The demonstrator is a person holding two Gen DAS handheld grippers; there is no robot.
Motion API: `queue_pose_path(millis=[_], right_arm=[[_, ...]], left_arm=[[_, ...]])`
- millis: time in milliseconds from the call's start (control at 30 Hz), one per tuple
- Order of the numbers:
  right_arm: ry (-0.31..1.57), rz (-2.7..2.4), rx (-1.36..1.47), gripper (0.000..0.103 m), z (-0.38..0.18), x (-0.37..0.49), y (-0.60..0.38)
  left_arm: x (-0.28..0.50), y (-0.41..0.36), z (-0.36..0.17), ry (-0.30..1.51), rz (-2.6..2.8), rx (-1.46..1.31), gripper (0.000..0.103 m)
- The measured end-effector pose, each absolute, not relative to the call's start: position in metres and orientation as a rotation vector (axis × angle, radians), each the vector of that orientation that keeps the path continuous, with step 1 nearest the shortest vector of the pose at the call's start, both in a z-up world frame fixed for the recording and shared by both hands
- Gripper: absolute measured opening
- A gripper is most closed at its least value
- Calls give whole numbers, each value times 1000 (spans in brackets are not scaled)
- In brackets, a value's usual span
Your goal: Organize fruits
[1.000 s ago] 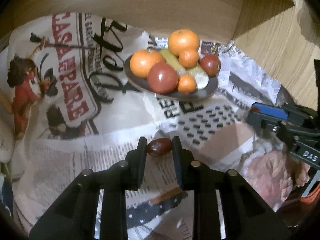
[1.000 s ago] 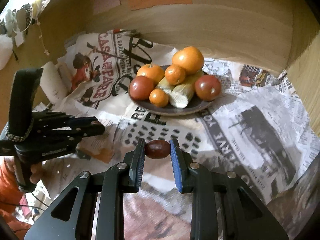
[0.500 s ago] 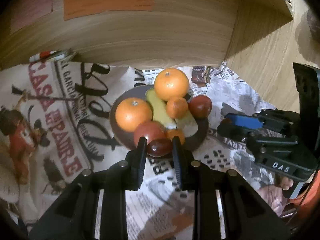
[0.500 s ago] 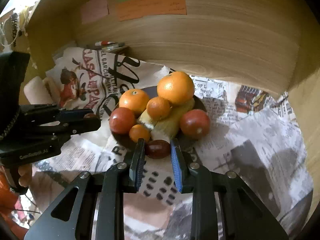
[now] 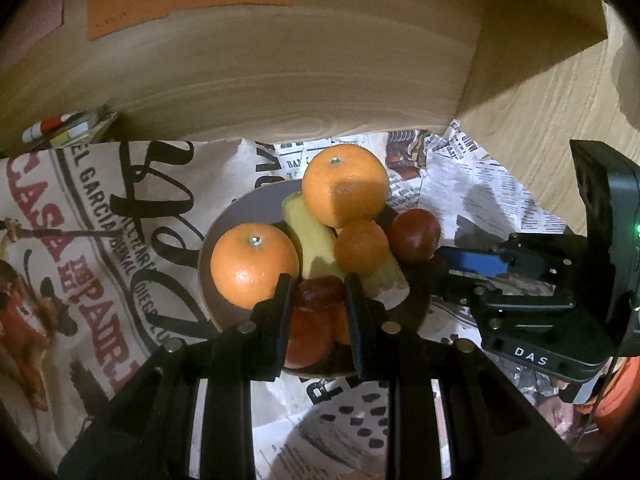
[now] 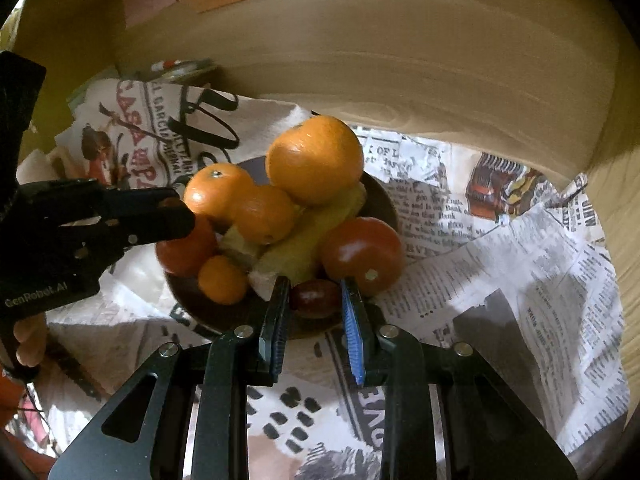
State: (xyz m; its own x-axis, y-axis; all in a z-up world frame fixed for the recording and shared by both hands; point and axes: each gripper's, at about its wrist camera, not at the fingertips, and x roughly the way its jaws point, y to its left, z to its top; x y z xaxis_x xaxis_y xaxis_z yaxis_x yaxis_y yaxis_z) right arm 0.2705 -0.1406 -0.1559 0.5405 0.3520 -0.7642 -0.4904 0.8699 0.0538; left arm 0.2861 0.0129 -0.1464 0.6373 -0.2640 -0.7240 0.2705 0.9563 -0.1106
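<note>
A dark plate (image 5: 240, 212) (image 6: 380, 196) on newspaper holds oranges (image 5: 344, 188) (image 6: 316, 158), small tangerines, a yellow banana (image 5: 308, 240) (image 6: 312, 232) and red tomatoes (image 5: 414, 234) (image 6: 360, 254). My left gripper (image 5: 319, 294) is shut on a small dark red fruit (image 5: 320, 294) and holds it over the plate's near side, above a tomato. My right gripper (image 6: 314, 296) is shut on another small dark red fruit (image 6: 316, 297) at the plate's near rim, beside a tomato. Each gripper shows in the other's view (image 5: 520, 280) (image 6: 100, 220).
Newspaper (image 6: 520, 260) covers the surface. A printed paper bag (image 5: 80, 240) lies left of the plate. A curved wooden wall (image 5: 300, 60) with coloured sticky notes stands right behind the plate. Small items (image 5: 60, 130) sit at the back left.
Both grippers have moved forward with their dark red fruits, from over the newspaper to the plate. The fruits stay gripped.
</note>
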Motion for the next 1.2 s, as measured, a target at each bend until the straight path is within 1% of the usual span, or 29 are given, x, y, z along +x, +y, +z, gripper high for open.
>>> queue_pose_path(millis=[200, 267, 300, 333, 400, 433, 467, 600, 733, 967, 1200], right_arm=[[876, 502, -167, 23, -162, 274, -141], [876, 503, -170, 24, -162, 274, -141], [875, 504, -170, 24, -162, 273, -141], [875, 509, -167, 27, -162, 273, -141], [879, 520, -160, 34, -162, 272, -140], [879, 516, -162, 41, -163, 272, -140], [873, 512, -164, 44, -163, 271, -139], [856, 515, -153, 44, -157, 269, -141], [803, 509, -136, 44, -139, 261, -145], [639, 504, -94, 44, -83, 226, -153], [452, 515, -64, 46, -29, 167, -159]], left_arm=[[295, 7, -154, 827, -301, 32, 27], [297, 6, -156, 828, -302, 29, 32], [298, 6, -156, 830, -302, 27, 39], [298, 6, -157, 831, -300, 23, 46], [297, 7, -157, 830, -291, 16, 51], [297, 7, -157, 831, -287, 16, 51], [296, 8, -156, 831, -285, 15, 51], [285, 17, -145, 802, -268, -8, 51], [267, 26, -123, 731, -240, -26, 51], [211, 37, -71, 553, -175, -42, 51], [138, 42, -22, 365, -122, -36, 51]])
